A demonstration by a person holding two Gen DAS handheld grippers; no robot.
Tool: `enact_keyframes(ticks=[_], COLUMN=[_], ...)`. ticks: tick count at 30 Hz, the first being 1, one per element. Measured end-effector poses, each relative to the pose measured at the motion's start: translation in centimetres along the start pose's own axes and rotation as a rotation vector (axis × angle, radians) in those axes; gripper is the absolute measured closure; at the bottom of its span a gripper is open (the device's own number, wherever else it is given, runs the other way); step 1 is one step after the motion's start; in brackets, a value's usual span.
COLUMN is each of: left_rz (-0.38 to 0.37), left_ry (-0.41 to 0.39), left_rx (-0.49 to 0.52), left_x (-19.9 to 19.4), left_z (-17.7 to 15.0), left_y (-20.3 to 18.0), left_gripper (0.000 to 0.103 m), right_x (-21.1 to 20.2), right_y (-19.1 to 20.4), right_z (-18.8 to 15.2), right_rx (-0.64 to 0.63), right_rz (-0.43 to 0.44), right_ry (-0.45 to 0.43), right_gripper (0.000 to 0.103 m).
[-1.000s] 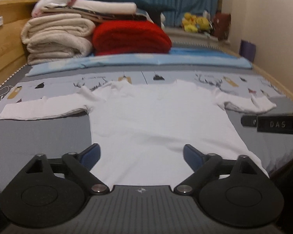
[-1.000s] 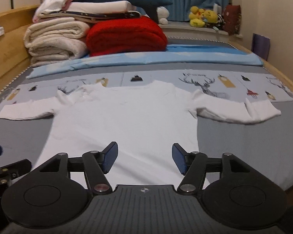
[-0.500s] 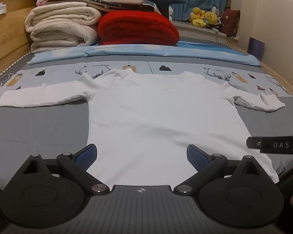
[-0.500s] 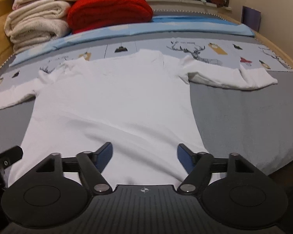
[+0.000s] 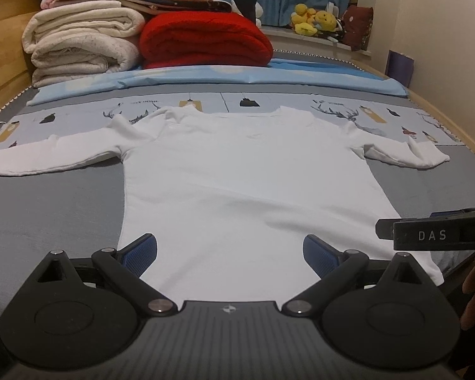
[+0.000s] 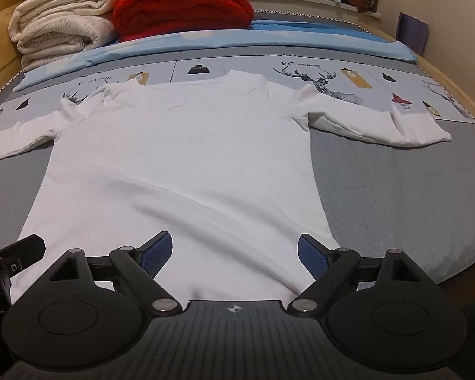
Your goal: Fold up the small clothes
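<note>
A white long-sleeved shirt (image 5: 243, 171) lies flat on the grey bed, collar at the far side, sleeves spread left and right; it also shows in the right wrist view (image 6: 186, 158). My left gripper (image 5: 231, 253) is open and empty, low over the shirt's near hem toward its left side. My right gripper (image 6: 234, 253) is open and empty over the hem toward its right corner. The right gripper's body shows at the right edge of the left wrist view (image 5: 433, 234).
Folded cream blankets (image 5: 82, 41) and a red blanket (image 5: 205, 41) are stacked at the far end of the bed. A light blue sheet (image 5: 237, 77) lies in front of them. Plush toys (image 5: 313, 19) sit on a far ledge. A wall runs along the right.
Both grippers have moved forward and lower toward the shirt's near hem. The right gripper's jaws have opened wider. The shirt has not moved.
</note>
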State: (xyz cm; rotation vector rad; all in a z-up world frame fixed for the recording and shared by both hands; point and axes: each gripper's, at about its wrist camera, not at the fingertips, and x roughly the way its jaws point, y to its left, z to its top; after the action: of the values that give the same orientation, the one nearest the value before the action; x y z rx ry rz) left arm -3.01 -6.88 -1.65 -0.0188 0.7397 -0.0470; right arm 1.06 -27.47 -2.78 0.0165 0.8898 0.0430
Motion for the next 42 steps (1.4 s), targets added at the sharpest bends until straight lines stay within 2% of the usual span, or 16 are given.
enact_keyframes(ticks=[19, 22, 23, 25, 26, 28, 30, 34, 38, 42], left_rz=[-0.02, -0.022, -0.021, -0.022, -0.026, -0.03, -0.041, -0.066, -0.071, -0.031], left_ry=[-0.004, -0.011, -0.015, -0.031, -0.041, -0.063, -0.079, -0.148, -0.223, -0.259], left_rx=[-0.014, -0.009, -0.005, 0.006, 0.014, 0.029, 0.038, 0.083, 0.13, 0.159], left_x=[-0.1, -0.2, -0.2, -0.5, -0.6, -0.9, -1.4, -2.2, -1.2, 1.9], left_z=[0.2, 0.2, 0.2, 0.4, 0.6, 1.2, 2.5, 6.6, 11.4, 14.9], left_y=[0.4, 0.3, 0.2, 0.2, 0.1, 0.2, 0.5, 1.4, 2.9, 5.6], left_gripper=[0.003, 0.005, 0.009, 0.027, 0.032, 0.05, 0.056, 0.057, 0.057, 0.057], right_x=[-0.2, -0.5, -0.7, -1.1, -1.4, -1.8, -2.2, -2.9, -3.6, -3.5], right_y=[0.8, 0.8, 0.8, 0.7, 0.7, 0.7, 0.7, 0.3, 0.3, 0.5], right_z=[0.2, 0.4, 0.4, 0.6, 0.7, 0.9, 1.2, 1.5, 1.7, 1.6], right_rx=[-0.032, -0.028, -0.024, -0.018, -0.015, -0.007, -0.003, 0.021, 0.025, 0.005], right_rz=[-0.026, -0.018, -0.012, -0.004, 0.002, 0.014, 0.022, 0.03, 0.03, 0.007], right_ry=[-0.015, -0.03, -0.041, -0.069, -0.09, -0.125, -0.162, -0.244, -0.328, -0.35], right_gripper=[0.018, 0.024, 0.026, 0.027, 0.029, 0.033, 0.036, 0.048, 0.048, 0.048])
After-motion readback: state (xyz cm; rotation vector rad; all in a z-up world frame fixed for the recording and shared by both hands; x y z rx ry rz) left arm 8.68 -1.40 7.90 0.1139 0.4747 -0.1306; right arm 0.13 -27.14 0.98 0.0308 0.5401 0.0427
